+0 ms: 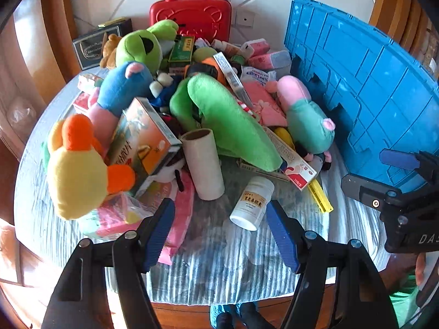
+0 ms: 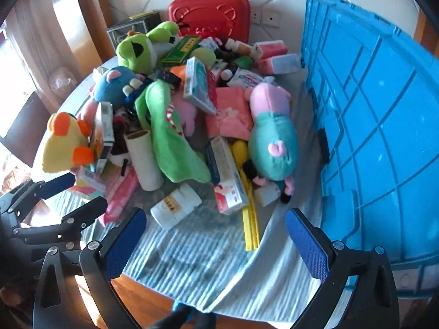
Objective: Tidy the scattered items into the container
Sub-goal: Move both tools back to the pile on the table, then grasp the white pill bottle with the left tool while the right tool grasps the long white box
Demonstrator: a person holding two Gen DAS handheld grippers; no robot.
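Note:
Toys and boxes lie heaped on a round table under a striped cloth. My left gripper is open and empty, just short of a white pill bottle lying on its side. A cardboard roll, a long green plush and a yellow-and-orange plush sit beyond it. My right gripper is open and empty over the cloth, near the same bottle and a yellow strip. A pink-and-teal pig plush lies beside the blue crate at the right.
A red carry case and a black box stand at the back by the wall. Each gripper shows in the other's view: the right gripper before the crate, the left gripper by the pile. Wooden chair backs ring the table.

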